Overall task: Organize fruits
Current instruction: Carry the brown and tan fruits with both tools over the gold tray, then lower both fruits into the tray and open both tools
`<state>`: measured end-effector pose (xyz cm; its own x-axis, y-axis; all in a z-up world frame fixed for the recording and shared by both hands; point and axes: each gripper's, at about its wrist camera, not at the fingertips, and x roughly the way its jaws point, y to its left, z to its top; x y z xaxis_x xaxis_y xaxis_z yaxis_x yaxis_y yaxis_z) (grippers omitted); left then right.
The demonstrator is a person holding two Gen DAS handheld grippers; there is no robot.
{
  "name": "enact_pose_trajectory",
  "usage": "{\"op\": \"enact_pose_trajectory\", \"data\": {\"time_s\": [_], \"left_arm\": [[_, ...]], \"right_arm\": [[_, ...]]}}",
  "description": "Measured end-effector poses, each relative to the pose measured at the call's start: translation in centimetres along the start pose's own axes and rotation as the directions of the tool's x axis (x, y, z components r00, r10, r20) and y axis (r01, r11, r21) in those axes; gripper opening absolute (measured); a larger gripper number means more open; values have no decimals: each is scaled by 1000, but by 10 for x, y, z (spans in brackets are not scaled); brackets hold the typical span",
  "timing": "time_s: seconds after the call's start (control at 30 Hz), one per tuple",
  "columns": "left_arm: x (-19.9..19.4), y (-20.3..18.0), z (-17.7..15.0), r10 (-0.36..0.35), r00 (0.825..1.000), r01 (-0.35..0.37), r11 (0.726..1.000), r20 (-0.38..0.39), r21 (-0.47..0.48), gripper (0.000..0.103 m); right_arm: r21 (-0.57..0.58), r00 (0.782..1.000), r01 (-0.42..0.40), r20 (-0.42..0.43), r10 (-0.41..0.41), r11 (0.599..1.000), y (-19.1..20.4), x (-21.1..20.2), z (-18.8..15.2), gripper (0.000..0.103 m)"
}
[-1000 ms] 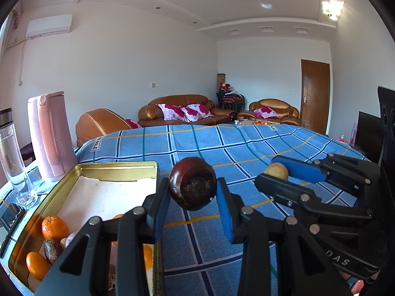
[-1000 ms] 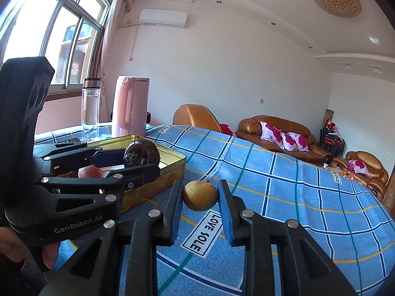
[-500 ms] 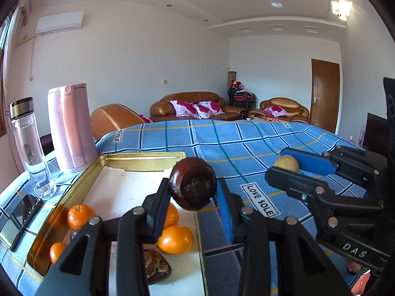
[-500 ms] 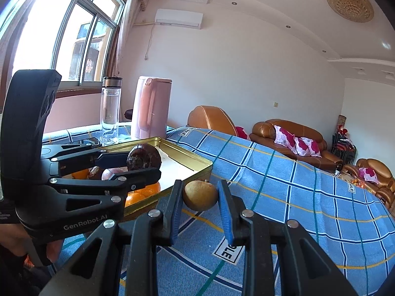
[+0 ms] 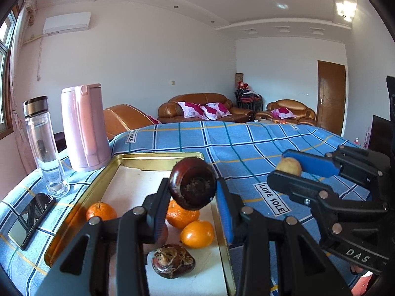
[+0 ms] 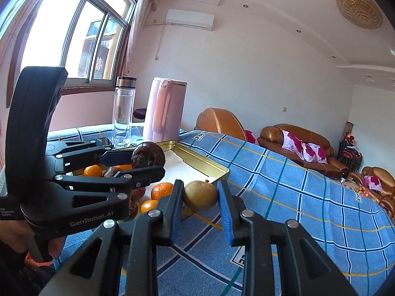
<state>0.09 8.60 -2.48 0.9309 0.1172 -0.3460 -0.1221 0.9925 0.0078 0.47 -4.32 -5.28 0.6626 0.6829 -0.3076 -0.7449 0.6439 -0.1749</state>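
Fruits are what both grippers carry: the left gripper (image 5: 192,192) is clamped on a dark maroon, round, hard-shelled fruit (image 5: 193,183), held above the shallow gold metal tray (image 5: 158,156), and the right gripper (image 6: 200,197) is clenched on a small tan, rough-skinned round fruit (image 6: 200,195), held just beside the tray's near edge over the blue checked cloth on the surface (image 6: 296,185).

Both fruits look light and firm. The maroon one's glossy shell seems likely to slip, so a hold across its widest part, as now, suits it. The tan one is probably softer and would bruise under a hard squeeze.

Inside the tray lie small glossy orange citrus fruits (image 5: 197,233) and a wrinkled brown fruit (image 5: 173,260).

Only the left wrist view shows the tray floor clearly, with its free space toward the far end, and a black phone (image 5: 30,219) lying beside the clear glass bottle (image 5: 45,145). Only the right wrist view shows the window, a hand (image 6: 14,236) gripping the left tool, and how the tan fruit sits relative to the tray rim. A pink plastic kettle (image 6: 164,109) stands behind the tray.
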Motion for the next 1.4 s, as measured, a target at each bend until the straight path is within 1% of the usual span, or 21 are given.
{"op": "enact_pose_trajectory", "data": {"time_s": [0.77, 1.03, 1.2, 1.4], "left_arm": [[-16, 43, -9, 102, 995, -102, 995, -4, -24, 38], [-19, 65, -13, 136, 991, -137, 989, -17, -51, 38], [-19, 75, -15, 161, 986, -163, 985, -39, -53, 38], [-17, 81, -18, 175, 983, -177, 983, -62, -42, 38]], "right_arm": [[-54, 998, -57, -3, 57, 997, 32, 14, 13, 30], [-74, 997, -83, -12, 82, 994, 45, 23, 16, 30], [-85, 995, -96, -20, 95, 992, 52, 28, 18, 30], [-91, 993, -116, -36, 114, 989, 63, 36, 19, 30]]}}
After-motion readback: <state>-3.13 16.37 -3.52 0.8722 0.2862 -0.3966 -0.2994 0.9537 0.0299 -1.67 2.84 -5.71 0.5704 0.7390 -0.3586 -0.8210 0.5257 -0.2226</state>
